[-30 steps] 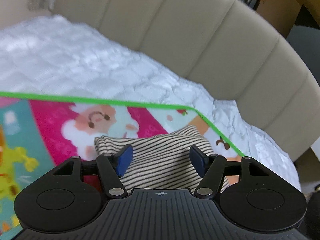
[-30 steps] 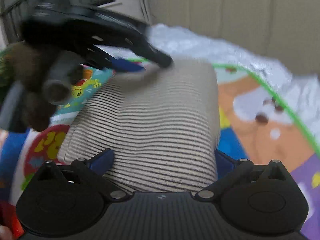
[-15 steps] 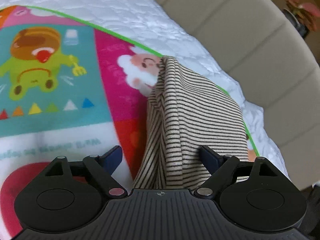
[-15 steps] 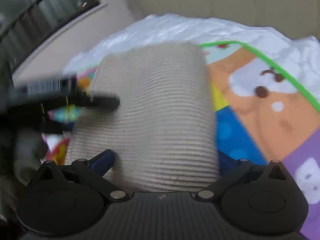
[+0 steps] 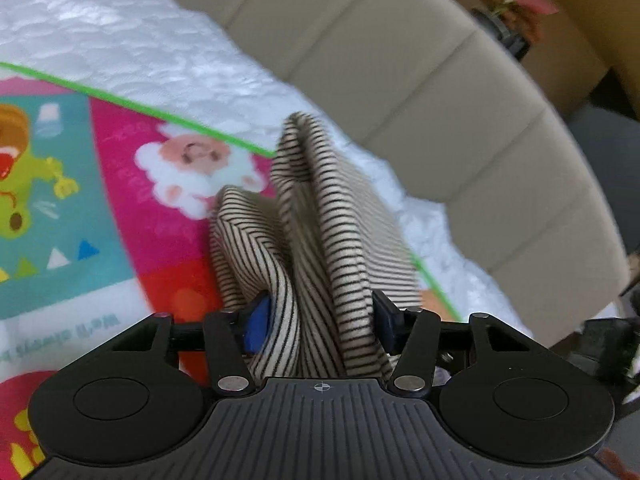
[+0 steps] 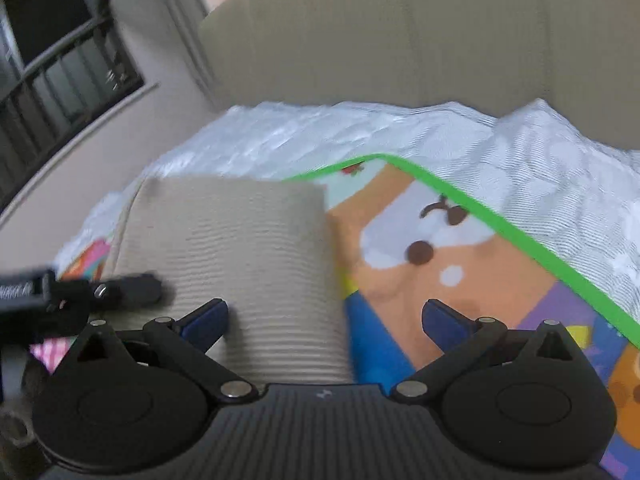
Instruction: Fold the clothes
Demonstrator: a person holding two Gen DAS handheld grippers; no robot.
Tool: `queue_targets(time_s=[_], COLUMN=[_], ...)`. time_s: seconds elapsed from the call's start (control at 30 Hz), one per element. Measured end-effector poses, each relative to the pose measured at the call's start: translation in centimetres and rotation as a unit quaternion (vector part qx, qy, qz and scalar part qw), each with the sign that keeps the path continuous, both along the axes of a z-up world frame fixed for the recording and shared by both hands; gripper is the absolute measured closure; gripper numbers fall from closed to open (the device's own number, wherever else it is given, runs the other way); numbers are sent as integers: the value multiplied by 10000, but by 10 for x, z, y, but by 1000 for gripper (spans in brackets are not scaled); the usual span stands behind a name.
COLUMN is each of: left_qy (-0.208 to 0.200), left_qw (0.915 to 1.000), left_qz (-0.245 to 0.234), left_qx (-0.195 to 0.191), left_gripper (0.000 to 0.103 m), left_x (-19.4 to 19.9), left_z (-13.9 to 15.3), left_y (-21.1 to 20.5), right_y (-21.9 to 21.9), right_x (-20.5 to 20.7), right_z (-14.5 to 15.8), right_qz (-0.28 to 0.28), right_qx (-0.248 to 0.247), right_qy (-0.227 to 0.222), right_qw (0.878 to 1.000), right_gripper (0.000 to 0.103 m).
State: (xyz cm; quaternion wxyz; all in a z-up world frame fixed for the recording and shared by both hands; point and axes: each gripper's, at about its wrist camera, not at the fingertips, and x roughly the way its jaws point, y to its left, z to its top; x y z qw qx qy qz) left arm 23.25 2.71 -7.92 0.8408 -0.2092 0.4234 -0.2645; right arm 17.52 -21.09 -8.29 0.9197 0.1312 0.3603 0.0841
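A beige garment with thin black stripes [image 5: 320,240] lies folded on a colourful cartoon play mat [image 5: 80,208]. My left gripper [image 5: 320,318] is shut on a bunched fold of it, which rises in a ridge ahead of the fingers. In the right wrist view the same garment [image 6: 240,248] is a flat folded block, blurred. My right gripper [image 6: 324,320] is open, its left finger over the garment's near edge and its right finger over the mat [image 6: 460,264]. The left gripper [image 6: 80,296] shows at the garment's left side.
The mat has a green border [image 6: 500,224] and lies on a white quilted cover [image 5: 140,60]. A beige padded headboard [image 5: 400,80] curves behind. A potted plant [image 5: 512,0] stands beyond it. A dark railing [image 6: 52,80] shows at far left.
My left gripper has closed on the garment's fold and bunched it up. My right gripper has shifted right, so the garment now sits left of its centre.
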Motion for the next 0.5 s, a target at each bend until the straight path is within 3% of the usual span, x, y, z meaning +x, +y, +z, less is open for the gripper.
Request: queue_targets(time_s=[0.07, 0.2, 0.3, 0.5], left_qy=[168, 266, 189, 278], left_qw=[9997, 9995, 9997, 9993], left_qz=[100, 170, 135, 185], left_qx=[141, 60, 105, -153], left_gripper=[45, 43, 43, 38], left_x=[3, 3, 0, 0], left_z=[-11, -16, -12, -7], left_y=[2, 8, 7, 10], right_y=[10, 24, 26, 18], right_x=[-3, -7, -5, -1], right_z=[0, -1, 1, -1], right_qz=[150, 354, 407, 298], right_qx=[-294, -699, -744, -493], right_qy=[-22, -102, -122, -65], right_qw=[9995, 9969, 9963, 9983], right_gripper=[0, 0, 0, 0])
